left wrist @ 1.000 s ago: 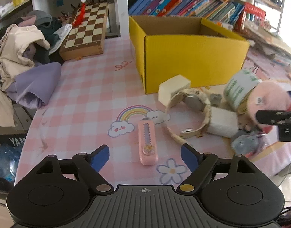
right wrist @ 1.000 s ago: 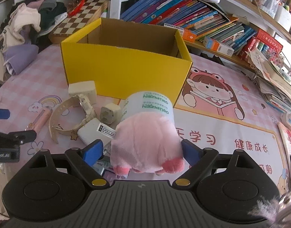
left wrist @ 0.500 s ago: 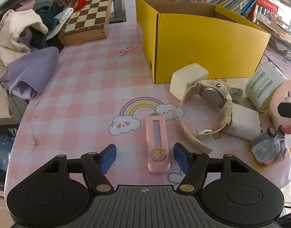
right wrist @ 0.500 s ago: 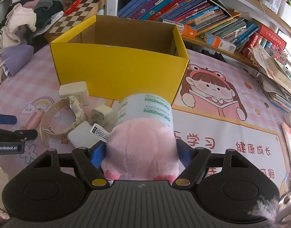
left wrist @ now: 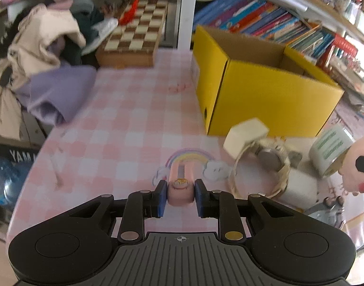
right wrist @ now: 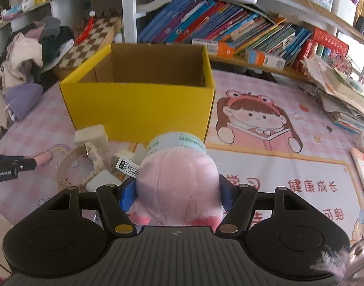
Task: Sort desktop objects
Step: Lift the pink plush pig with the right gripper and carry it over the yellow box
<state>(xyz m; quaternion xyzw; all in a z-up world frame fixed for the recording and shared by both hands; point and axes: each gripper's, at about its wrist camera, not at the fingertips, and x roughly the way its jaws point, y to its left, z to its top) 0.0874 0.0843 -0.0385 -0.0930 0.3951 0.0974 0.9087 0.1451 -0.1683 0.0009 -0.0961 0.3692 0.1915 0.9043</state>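
Both views are taken from just behind a gripper's 2 fingers, tilted down over the table. The yellow box point(left wrist: 265, 90) point(right wrist: 139, 104) is faced from the left in 1 view, somewhat blurred, and squarely in the other; the watch point(left wrist: 265, 164) point(right wrist: 91, 164) is seemingly shared.

A slim pink plastic utility knife point(left wrist: 181, 189) lay on the rainbow print, its near end between blue pads. A soft pink plush toy point(right wrist: 178, 188) sat squeezed between the other pads. Beyond it stood an open, empty yellow cardboard box point(right wrist: 141, 109), upright.
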